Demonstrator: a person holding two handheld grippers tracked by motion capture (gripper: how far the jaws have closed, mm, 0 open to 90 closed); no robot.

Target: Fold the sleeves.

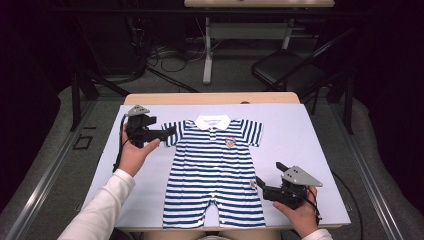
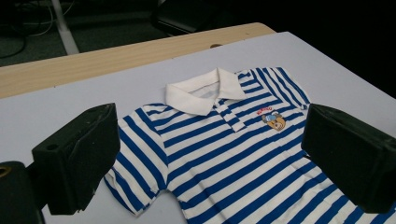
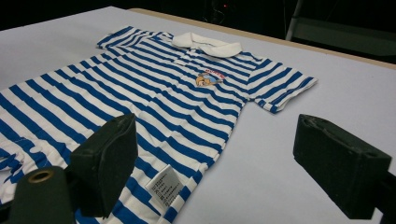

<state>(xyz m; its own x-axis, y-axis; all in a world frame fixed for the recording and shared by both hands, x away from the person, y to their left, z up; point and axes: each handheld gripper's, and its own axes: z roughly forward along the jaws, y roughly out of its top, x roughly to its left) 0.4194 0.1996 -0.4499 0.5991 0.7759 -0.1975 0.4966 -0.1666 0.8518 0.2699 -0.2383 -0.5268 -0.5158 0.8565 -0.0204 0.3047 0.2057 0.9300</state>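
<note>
we hold two grippers, one in each hand. our left gripper hangs by the left sleeve of the one striped romper, its black jaws pointing in at the cloth; in the left gripper view those two jaws stand wide apart, the sleeve and chest lying in the gap between them with neither pad pressing on the fabric. our right gripper sits low at the romper's right side edge, near the leg end, and its two jaws are spread wide as well; in the right gripper view one jaw rises over the striped cloth and the other over bare table, nothing clamped between them. a small white care label sticks out of the side seam just beside the near jaw.

the romper lies flat and face up in the middle of the pale table, collar away from us and legs toward us. we count one white collar, two short sleeves spread outward, two short legs at the near edge, and one small cartoon badge on the chest. the blue and white stripes run across the whole garment.

past the table's far wooden edge we see one dark chair on the floor and a tangle of cables beside a white desk leg.
</note>
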